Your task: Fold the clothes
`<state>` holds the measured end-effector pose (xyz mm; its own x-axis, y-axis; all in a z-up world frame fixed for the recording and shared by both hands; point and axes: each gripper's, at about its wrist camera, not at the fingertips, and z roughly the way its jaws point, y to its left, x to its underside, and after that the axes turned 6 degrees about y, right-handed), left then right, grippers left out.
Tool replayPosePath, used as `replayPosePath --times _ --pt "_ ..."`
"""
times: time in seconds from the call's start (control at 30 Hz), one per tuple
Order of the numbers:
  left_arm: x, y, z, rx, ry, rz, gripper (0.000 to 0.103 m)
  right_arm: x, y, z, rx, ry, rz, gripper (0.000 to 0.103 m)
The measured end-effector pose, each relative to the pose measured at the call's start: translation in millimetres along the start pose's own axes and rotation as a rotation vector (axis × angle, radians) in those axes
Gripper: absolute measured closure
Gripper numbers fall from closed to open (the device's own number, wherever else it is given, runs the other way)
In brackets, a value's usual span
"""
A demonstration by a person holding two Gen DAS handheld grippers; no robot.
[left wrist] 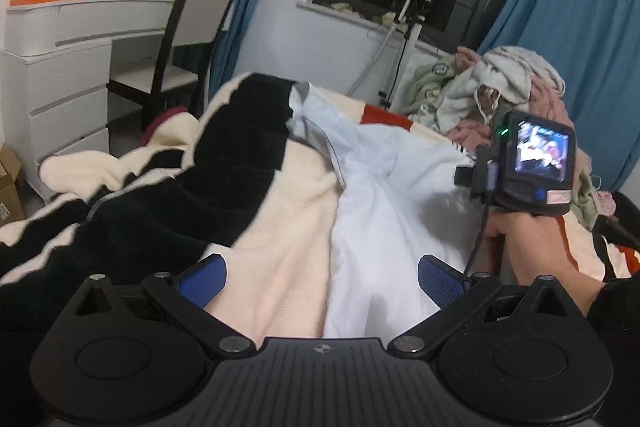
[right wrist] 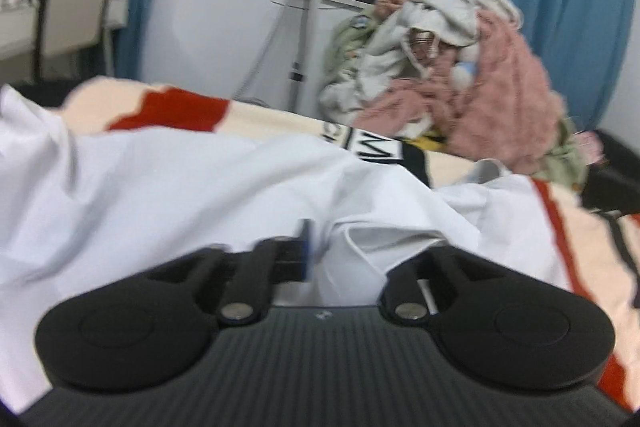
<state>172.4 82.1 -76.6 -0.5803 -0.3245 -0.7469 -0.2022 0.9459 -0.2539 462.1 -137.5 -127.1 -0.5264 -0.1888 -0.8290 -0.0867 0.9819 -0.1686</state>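
A white, pale-blue garment (left wrist: 380, 203) lies spread on a cream, black and red blanket (left wrist: 276, 223) over the bed. My left gripper (left wrist: 321, 279) hangs low over the garment's left edge. It is open, its blue pads (left wrist: 203, 279) wide apart and pressing nothing. To the right a hand (left wrist: 532, 247) holds the right tool, whose camera screen (left wrist: 542, 151) faces me. In the right wrist view the garment (right wrist: 160, 187) fills the foreground. My right gripper (right wrist: 360, 247) stands partly open. A loose fold of the cloth lies in the gap and covers the right finger.
A heap of unfolded clothes (left wrist: 500, 87) (right wrist: 460, 79), white, green and pink, sits at the bed's far right. Behind the bed stand a tripod (left wrist: 404, 39), a dark window and blue curtains (left wrist: 560, 7). A white dresser (left wrist: 60, 75) and a chair (left wrist: 192, 27) are at the left.
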Motion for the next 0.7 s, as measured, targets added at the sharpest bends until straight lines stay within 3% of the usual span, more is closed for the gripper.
replayPosePath --times 0.03,0.07,0.23,0.37,0.7 --pt "1 -2 3 -0.002 0.001 0.011 0.001 0 -1 -5 -0.043 -0.008 0.019 0.033" --pt "1 -5 3 -0.003 -0.004 0.022 0.001 -1 -7 -11 -0.097 -0.013 0.043 0.017" --pt "3 -15 -1 -0.016 -0.038 0.060 0.001 -2 -25 -70 -0.216 -0.045 0.086 0.019" --pt "2 -18 -12 -0.004 -0.053 0.060 0.001 17 -58 -153 -0.270 -0.121 0.195 0.019" --pt "24 -43 -87 0.069 -0.086 0.174 0.000 133 -100 -389 -0.230 -0.234 0.221 0.019"
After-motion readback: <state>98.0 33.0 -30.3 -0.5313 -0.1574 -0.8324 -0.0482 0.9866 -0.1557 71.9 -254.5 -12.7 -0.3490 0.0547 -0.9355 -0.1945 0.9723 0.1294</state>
